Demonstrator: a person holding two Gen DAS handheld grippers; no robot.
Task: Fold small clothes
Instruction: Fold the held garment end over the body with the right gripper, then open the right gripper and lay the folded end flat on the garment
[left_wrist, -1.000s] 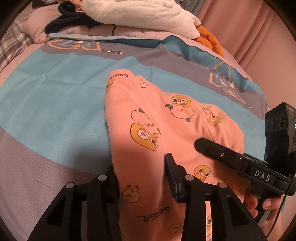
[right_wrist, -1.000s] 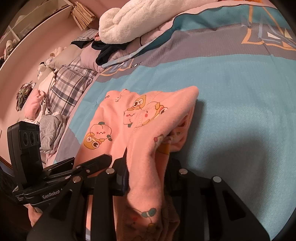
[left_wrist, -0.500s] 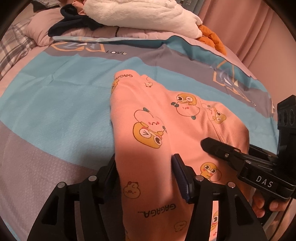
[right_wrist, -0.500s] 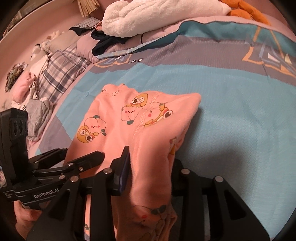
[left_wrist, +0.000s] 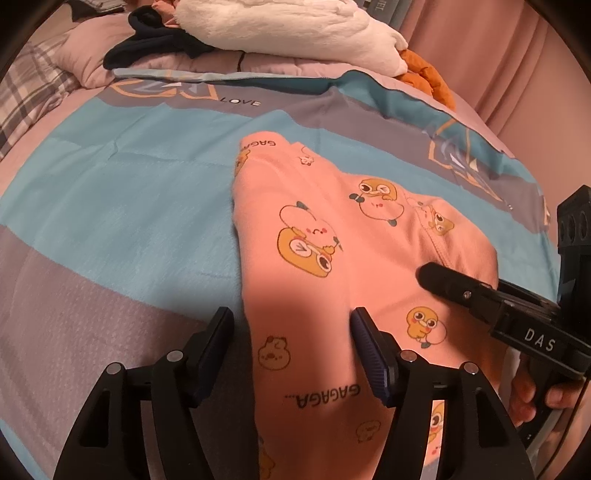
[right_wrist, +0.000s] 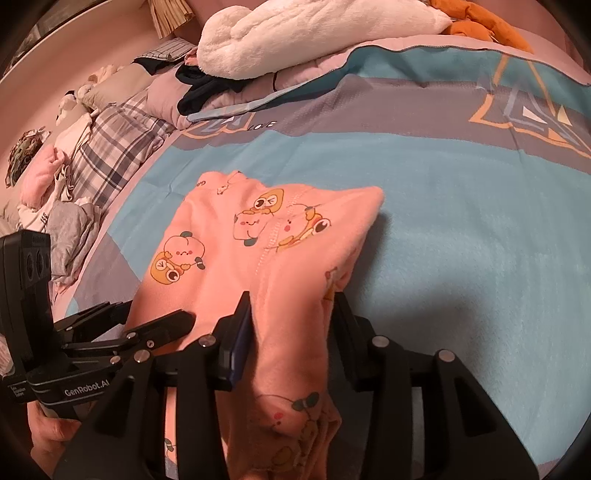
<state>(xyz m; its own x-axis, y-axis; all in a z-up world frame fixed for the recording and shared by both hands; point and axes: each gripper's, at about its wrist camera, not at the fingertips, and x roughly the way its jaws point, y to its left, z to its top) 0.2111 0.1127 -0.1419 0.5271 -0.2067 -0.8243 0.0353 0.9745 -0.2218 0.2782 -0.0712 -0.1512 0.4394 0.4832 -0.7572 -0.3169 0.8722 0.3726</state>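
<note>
A small pink garment with cartoon prints (left_wrist: 332, 258) lies folded on the blue and grey bedspread (left_wrist: 110, 221); it also shows in the right wrist view (right_wrist: 258, 251). My left gripper (left_wrist: 291, 325) is open, its fingers on either side of the garment's near left edge. My right gripper (right_wrist: 295, 310) is open wide around the garment's near right fold, and the cloth lies loose between the fingers. The right gripper shows in the left wrist view (left_wrist: 461, 288), resting over the garment's right side. The left gripper shows in the right wrist view (right_wrist: 162, 321).
A white fluffy blanket (left_wrist: 288, 26), dark clothes (left_wrist: 147, 48) and an orange cloth (left_wrist: 428, 77) are piled at the bed's far end. Plaid bedding and loose clothes (right_wrist: 74, 177) lie to the left. A pink curtain (left_wrist: 498, 55) hangs at the right.
Both grippers have opened wider and released the pink garment, which has settled flatter on the bedspread. Both have pulled back slightly toward me.
</note>
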